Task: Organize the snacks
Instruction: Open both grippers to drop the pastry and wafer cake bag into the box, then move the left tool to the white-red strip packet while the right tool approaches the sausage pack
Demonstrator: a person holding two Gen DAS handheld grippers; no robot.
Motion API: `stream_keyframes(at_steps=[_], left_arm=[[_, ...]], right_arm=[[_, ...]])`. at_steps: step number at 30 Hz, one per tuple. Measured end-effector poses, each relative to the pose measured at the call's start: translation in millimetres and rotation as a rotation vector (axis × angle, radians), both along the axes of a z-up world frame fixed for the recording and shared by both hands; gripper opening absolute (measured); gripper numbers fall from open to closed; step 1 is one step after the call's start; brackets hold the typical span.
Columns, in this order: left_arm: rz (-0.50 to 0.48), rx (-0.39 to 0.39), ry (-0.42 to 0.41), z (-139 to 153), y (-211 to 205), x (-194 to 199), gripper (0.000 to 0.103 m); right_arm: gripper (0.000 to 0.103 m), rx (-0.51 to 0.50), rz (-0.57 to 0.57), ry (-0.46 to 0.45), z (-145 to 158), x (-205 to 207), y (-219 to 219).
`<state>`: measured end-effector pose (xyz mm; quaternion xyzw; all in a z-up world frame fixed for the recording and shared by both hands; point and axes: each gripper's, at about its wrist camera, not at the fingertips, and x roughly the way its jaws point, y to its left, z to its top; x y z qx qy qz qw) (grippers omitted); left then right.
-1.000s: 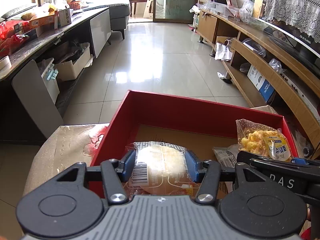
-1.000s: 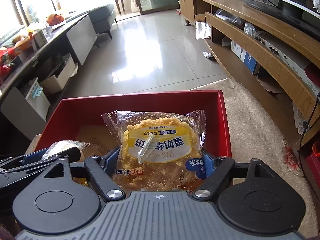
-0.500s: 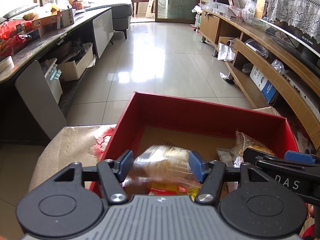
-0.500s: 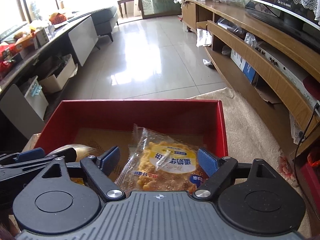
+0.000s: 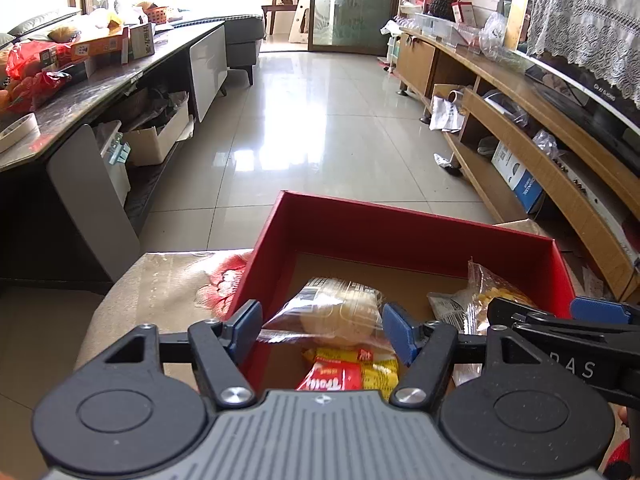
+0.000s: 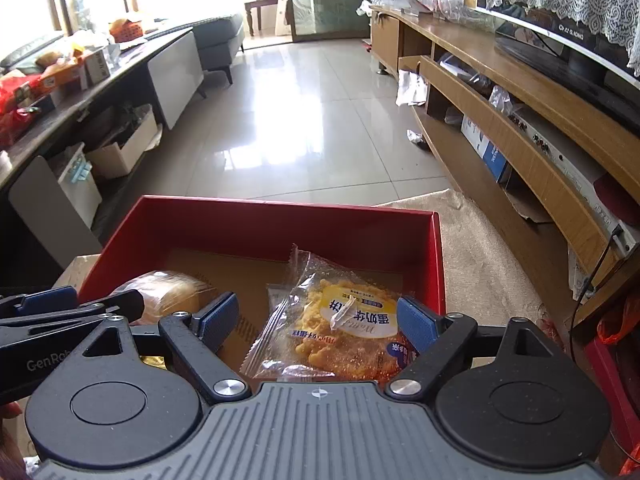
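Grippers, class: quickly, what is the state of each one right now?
Left gripper: open, bread packet lying loose between its fingers.
Right gripper: open, yellow snack packet released.

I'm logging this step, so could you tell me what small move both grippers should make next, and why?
Probably lift both grippers straight up out of the red box. The left gripper and right gripper are open, and the bread pack and the yellow cookie pack appear to lie loose in the box, so both drops look done.
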<state>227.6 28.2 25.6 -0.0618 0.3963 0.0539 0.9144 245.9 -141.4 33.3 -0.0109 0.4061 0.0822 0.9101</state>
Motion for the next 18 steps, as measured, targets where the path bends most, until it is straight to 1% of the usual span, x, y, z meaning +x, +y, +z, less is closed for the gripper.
stream_keyframes(at_steps=[6,12,18], left_arm=[[-0.003,-0.015,0.002,4,6,-20,0.063],[-0.007,-0.015,0.011,4,11,-38,0.064],[-0.017,-0.017,0.022,3,14,-57,0.064]], right_arm=[[0.090,-0.029,0.028,-0.015,10,-16,8],[0.090,-0.057,0.058,-0.014,11,-34,14],[0.090,-0.062,0.072,-0.011,12,-53,16]])
